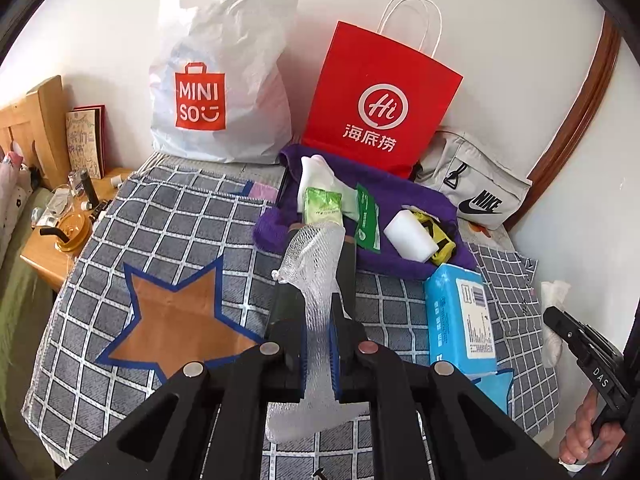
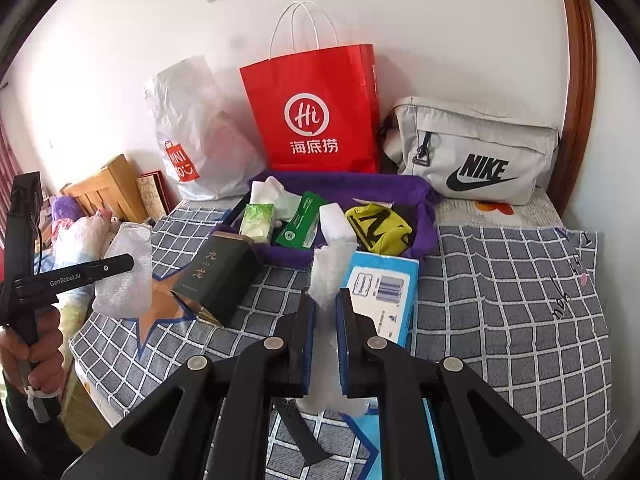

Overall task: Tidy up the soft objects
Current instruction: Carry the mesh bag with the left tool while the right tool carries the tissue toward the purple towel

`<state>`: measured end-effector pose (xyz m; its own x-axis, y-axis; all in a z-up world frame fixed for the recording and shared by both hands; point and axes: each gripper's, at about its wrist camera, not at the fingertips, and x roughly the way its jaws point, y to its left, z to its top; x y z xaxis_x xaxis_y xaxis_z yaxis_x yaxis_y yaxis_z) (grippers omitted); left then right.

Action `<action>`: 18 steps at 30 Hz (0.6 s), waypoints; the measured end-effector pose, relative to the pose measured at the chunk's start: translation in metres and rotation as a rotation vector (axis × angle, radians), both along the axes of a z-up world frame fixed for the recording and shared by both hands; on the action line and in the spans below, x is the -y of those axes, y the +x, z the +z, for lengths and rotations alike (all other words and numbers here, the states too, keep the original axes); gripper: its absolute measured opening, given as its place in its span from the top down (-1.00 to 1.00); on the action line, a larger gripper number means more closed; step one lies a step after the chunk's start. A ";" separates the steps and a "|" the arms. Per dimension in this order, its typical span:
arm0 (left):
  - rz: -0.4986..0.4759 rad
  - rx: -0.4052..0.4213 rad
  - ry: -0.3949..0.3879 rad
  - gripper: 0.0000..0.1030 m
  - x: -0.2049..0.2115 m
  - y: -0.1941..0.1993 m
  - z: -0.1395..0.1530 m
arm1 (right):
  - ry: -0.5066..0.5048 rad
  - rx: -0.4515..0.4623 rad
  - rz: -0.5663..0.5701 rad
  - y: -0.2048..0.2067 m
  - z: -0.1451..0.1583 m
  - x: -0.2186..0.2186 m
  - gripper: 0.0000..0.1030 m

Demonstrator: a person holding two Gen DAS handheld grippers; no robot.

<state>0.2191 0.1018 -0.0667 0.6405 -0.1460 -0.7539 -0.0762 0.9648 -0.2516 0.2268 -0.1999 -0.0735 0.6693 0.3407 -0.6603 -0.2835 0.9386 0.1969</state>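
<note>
- Foam net sleeve (image 1: 316, 264): clamped in left gripper (image 1: 316, 308), above checked blanket (image 1: 168, 216).
- Right gripper (image 2: 326, 300): clamped on white foam wrap (image 2: 330, 272).
- Purple basket (image 2: 424, 232) ahead holds tissues, sponge.

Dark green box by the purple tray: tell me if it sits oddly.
Yes. The dark green box lies tipped on its side on the checked blanket, one end against the purple tray's outer wall. It is rigid among soft items and outside the tray.
</note>
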 end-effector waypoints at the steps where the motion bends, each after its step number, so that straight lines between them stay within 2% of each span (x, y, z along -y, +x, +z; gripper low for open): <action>1: -0.001 0.002 0.002 0.83 0.001 0.002 0.002 | -0.002 0.002 0.000 0.002 0.001 0.000 0.80; 18: 0.005 0.002 0.045 0.83 0.009 0.043 0.013 | 0.016 0.037 0.010 0.050 0.009 0.005 0.80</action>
<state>0.2619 0.0924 -0.0538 0.6424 -0.1086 -0.7587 -0.0807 0.9748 -0.2079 0.2764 -0.2050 -0.0642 0.6896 0.3573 -0.6299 -0.2999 0.9326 0.2008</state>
